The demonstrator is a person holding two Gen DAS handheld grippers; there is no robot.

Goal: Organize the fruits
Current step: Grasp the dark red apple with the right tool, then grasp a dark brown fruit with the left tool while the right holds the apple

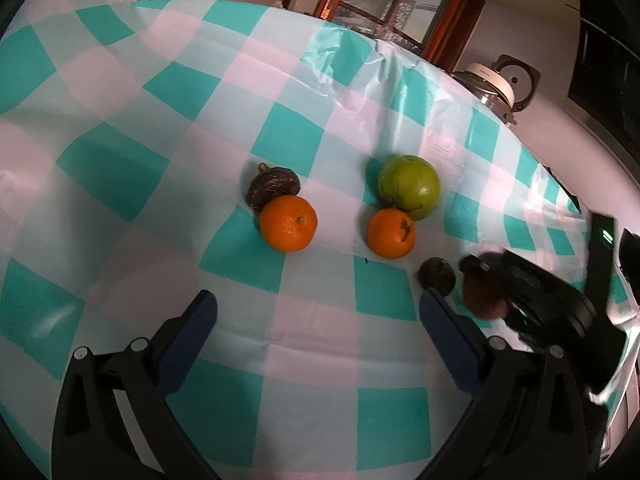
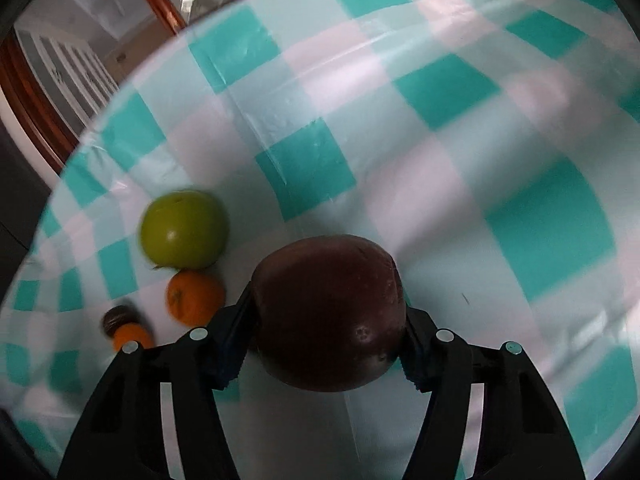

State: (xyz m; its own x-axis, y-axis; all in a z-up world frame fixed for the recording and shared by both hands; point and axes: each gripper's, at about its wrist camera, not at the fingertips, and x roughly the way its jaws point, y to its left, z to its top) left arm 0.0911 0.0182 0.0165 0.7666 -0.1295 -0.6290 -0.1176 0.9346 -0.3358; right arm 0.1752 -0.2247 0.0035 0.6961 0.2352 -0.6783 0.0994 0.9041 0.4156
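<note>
Right wrist view: my right gripper (image 2: 328, 344) is clamped on the dark red fruit (image 2: 330, 312), right of the green apple (image 2: 184, 234), presumably to group it; left gripper (image 1: 318, 312) hangs open, empty.

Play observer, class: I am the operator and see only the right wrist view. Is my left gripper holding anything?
Observer: No. The left gripper is open, jaws wide, nothing between them.
Operator: Is any fruit hidden from me?
Observer: Yes. A small dark fruit lies just beside the red fruit you hold.
Operator: What's beyond the far edge?
Observer: A cream-lidded jar stands past the table.
</note>
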